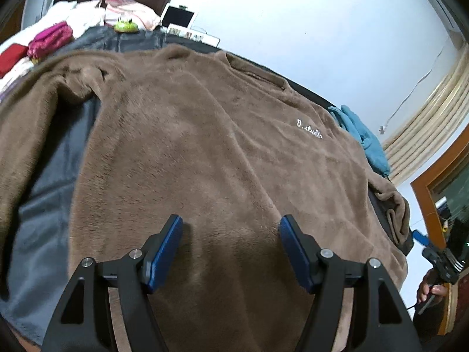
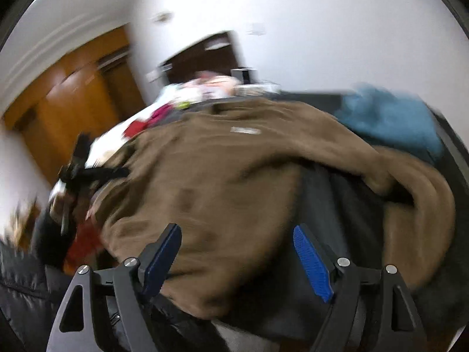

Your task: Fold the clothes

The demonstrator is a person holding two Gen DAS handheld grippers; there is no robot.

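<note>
Left gripper (image 1: 231,252) jaws spread wide, holding nothing, above the lower part of a brown fleece sweater (image 1: 211,146) spread flat on a grey bed cover (image 1: 44,205). Right gripper (image 2: 236,259) jaws also wide and empty over the sweater's hem; this view is motion-blurred. A blue cloth (image 1: 363,138) lies beside the sweater, partly hidden

Right wrist view smearing with motion blur; brown fleece sweater (image 2: 222,176) logo unreadable. Left sleeve (image 1: 26,135) running off frame edge; teal cloth (image 1: 363,138) lying partly hidden behind sweater.
</note>
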